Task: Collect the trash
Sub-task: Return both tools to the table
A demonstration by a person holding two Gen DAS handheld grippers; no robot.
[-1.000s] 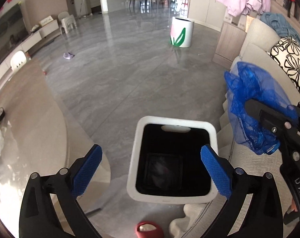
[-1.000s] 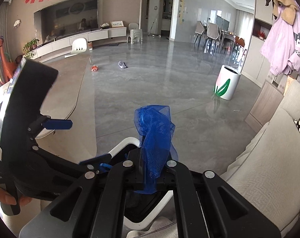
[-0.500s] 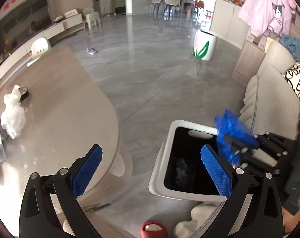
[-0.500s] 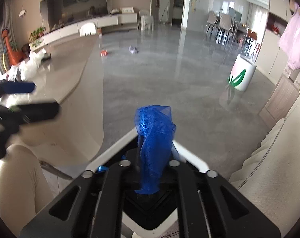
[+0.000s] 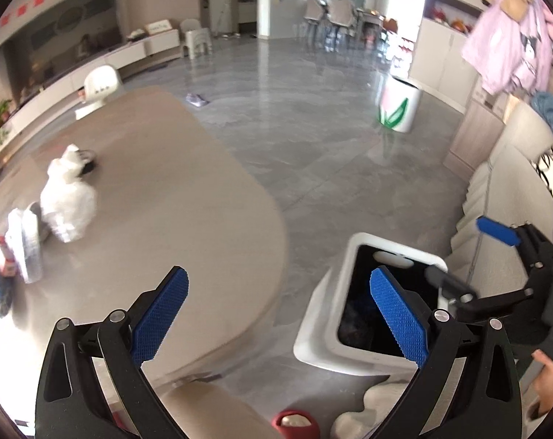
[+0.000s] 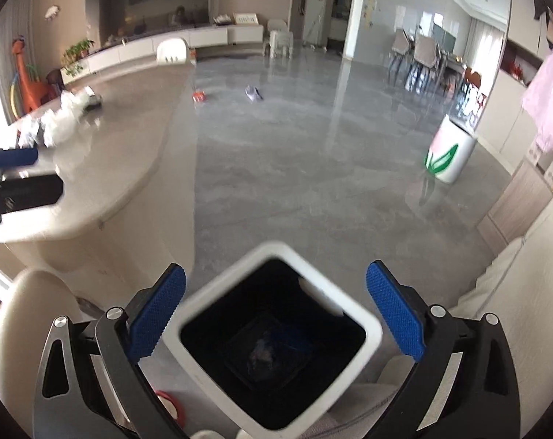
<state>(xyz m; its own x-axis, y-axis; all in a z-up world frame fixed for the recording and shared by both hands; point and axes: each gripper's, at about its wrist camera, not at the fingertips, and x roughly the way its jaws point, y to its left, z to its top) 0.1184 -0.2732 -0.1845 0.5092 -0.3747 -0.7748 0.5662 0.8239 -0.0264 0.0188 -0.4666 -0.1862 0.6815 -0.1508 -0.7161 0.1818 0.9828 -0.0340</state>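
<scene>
left gripper (image 5: 278, 314): blue pads wide apart, nothing between them; it's swung left, so the rounded beige table (image 5: 137, 190) fills its view now
table trash: crumpled white plastic bag (image 5: 67, 203) and small packets (image 5: 18, 252) on the left end, well apart from the bin
right gripper (image 6: 275, 312): jaws opening, nothing between them; the blue mesh it pinched a second ago is gone
white square bin with black liner (image 6: 280, 336): right under the right gripper, dark bluish scrap at the bottom
writing: red wall characters, too blurry to read
</scene>
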